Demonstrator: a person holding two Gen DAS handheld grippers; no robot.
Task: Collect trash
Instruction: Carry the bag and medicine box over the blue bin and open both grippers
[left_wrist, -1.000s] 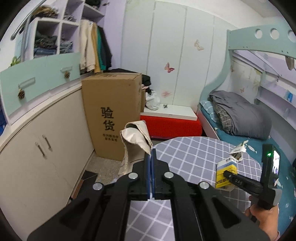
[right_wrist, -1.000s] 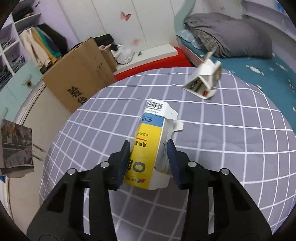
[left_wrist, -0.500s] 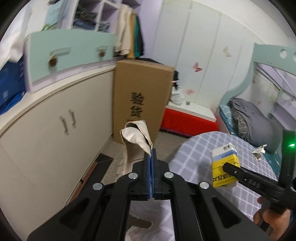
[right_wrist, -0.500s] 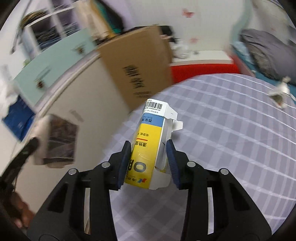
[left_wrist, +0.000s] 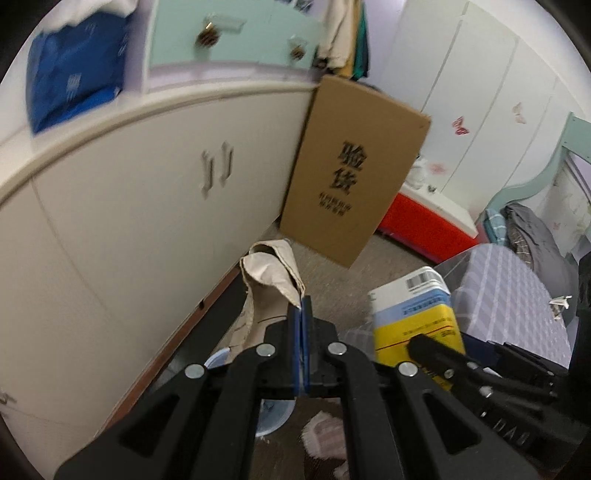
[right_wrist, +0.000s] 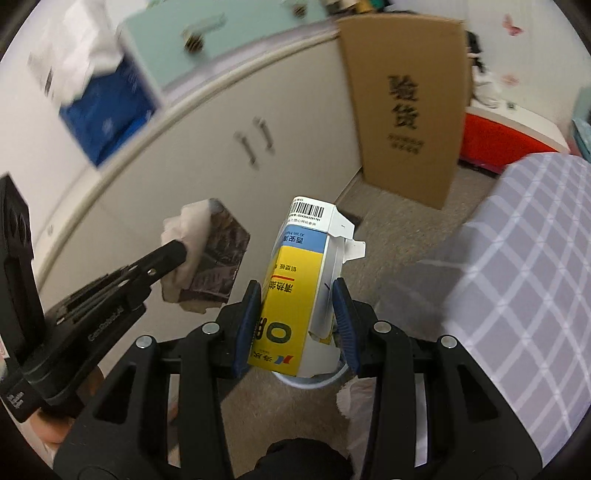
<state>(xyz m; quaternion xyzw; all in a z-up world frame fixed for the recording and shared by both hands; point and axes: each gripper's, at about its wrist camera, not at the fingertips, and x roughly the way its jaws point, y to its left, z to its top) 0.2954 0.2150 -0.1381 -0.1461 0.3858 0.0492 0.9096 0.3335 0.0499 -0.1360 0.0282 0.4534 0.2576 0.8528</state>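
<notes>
My left gripper (left_wrist: 302, 314) is shut on a flattened paper carton (left_wrist: 271, 280), beige inside and printed outside; it also shows in the right wrist view (right_wrist: 214, 258). My right gripper (right_wrist: 297, 295) is shut on a yellow, blue and white medicine box (right_wrist: 299, 291), which also shows in the left wrist view (left_wrist: 417, 314). Both are held over the floor, above a pale blue bin (left_wrist: 269, 417) whose rim (right_wrist: 314, 380) shows under the box. A crumpled white carton (left_wrist: 559, 302) lies on the table.
White cabinets (left_wrist: 129, 206) stand at the left. A tall cardboard box (left_wrist: 351, 177) leans beside them. The round table with a grey checked cloth (right_wrist: 524, 258) is at the right. A red and white bench (left_wrist: 432, 218) and a bed (left_wrist: 528, 232) lie beyond.
Both grippers swung left and down off the table toward the floor by the cabinets. The bin has come into view beneath them. Both grips are unchanged.
</notes>
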